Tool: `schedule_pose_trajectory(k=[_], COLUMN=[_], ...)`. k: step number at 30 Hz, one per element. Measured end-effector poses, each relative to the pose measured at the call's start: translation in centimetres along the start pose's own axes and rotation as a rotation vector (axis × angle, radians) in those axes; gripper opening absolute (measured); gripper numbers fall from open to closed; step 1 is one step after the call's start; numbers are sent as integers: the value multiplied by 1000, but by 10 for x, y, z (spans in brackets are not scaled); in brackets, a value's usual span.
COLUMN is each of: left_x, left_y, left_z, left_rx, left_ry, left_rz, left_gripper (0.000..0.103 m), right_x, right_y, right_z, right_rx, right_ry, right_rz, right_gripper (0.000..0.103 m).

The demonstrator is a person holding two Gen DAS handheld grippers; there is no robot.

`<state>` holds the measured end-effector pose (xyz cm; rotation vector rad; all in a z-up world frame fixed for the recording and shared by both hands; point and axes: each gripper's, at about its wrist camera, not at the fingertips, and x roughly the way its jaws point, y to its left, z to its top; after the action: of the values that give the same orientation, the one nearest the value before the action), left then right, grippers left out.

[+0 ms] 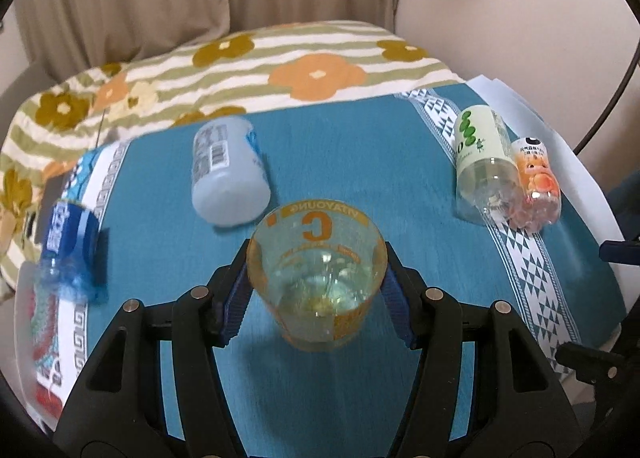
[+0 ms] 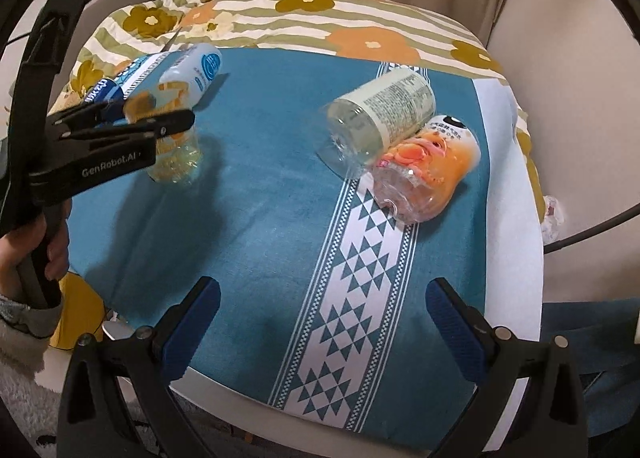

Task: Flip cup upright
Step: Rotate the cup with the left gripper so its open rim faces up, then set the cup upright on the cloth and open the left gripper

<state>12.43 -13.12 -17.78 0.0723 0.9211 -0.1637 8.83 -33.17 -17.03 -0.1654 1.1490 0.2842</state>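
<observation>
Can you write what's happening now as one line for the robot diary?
left gripper: shut on yellow cup, above blue cloth | right gripper: open, holding nothing | cup: mouth up

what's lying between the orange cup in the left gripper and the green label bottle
Nothing: in the right wrist view, only bare teal cloth separates the orange cup from the green-label bottle.

Clear glossy plastic cup; matt woven teal cloth; matt black plastic left gripper with ribbed blue pads.
</observation>
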Motion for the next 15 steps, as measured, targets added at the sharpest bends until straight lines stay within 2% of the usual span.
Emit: schedule_pose_trajectory(k=[7, 10, 11, 12, 14, 15], left_x=[-3, -3, -2, -2, -3, -5], left_y=[0, -2, -2, -1, 1, 2], left_z=[-9, -11, -11, -12, -13, -13], left_rx=[0, 16, 16, 12, 2, -2], left_ry=[15, 15, 18, 19, 9, 1], left_rz=[13, 21, 19, 17, 18, 16], left_gripper=[63, 67, 73, 86, 102, 103], right_x=[-2, -3, -4, -4, -4, -4], right_y=[-1, -2, -2, -2, -2, -3], right_z=[-1, -2, -2, -1, -2, -2], right_rx=[14, 19, 20, 21, 25, 27], right_ry=[-9, -12, -14, -15, -17, -17], right_rz=[15, 15, 15, 15, 15, 16], right_gripper=[103, 103, 103, 103, 103, 103])
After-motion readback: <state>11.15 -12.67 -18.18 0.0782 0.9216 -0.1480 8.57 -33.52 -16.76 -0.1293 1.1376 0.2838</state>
